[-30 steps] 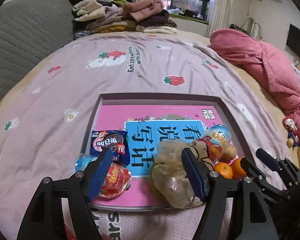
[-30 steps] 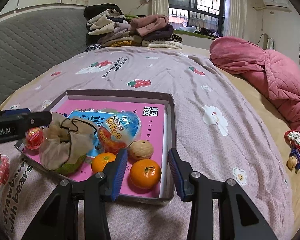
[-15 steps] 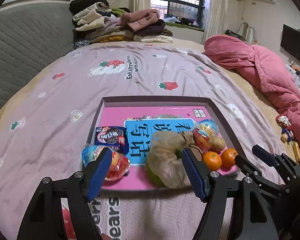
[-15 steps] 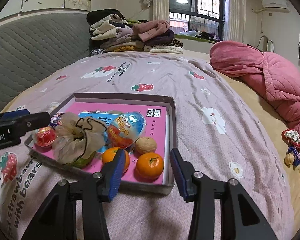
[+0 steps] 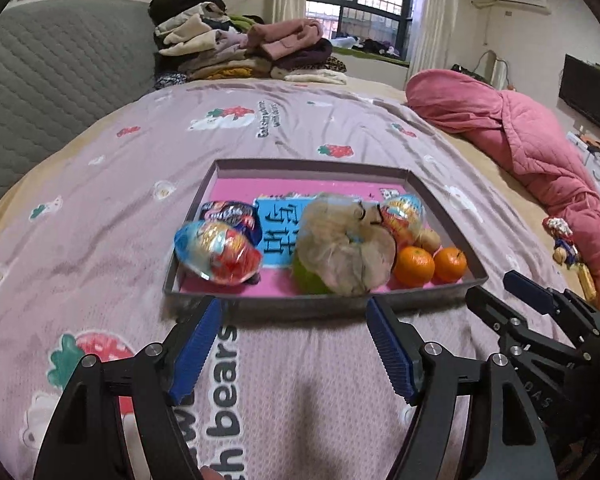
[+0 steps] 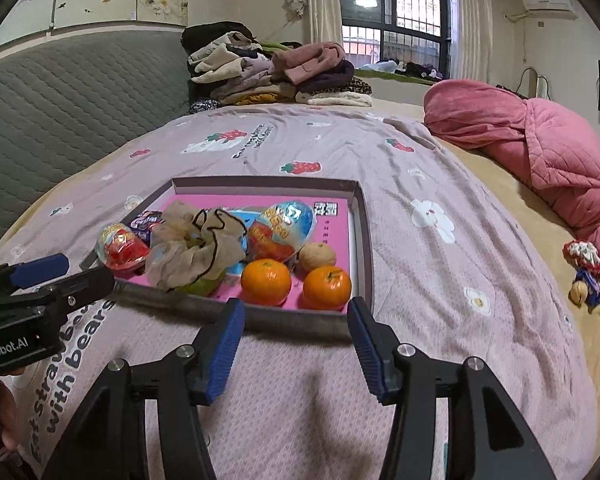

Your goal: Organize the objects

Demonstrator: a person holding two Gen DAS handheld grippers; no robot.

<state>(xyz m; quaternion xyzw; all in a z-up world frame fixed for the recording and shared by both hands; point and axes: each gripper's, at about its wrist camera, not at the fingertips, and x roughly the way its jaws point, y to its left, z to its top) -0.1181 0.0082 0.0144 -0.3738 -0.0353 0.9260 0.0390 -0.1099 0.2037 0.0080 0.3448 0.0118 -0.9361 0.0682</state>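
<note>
Soft daylight from the window; fisheye bends edges, dark vignette corners, mostly sharp

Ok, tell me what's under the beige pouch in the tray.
A green fruit pokes out under the pouch, near the tray's front wall. The pouch also overlaps the blue-titled book. The rest of the fruit is covered, so its kind is unclear.

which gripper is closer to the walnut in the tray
Right. The right gripper hovers just before the tray's near edge below the walnut; the left gripper sits further toward the tray's opposite end.
</note>
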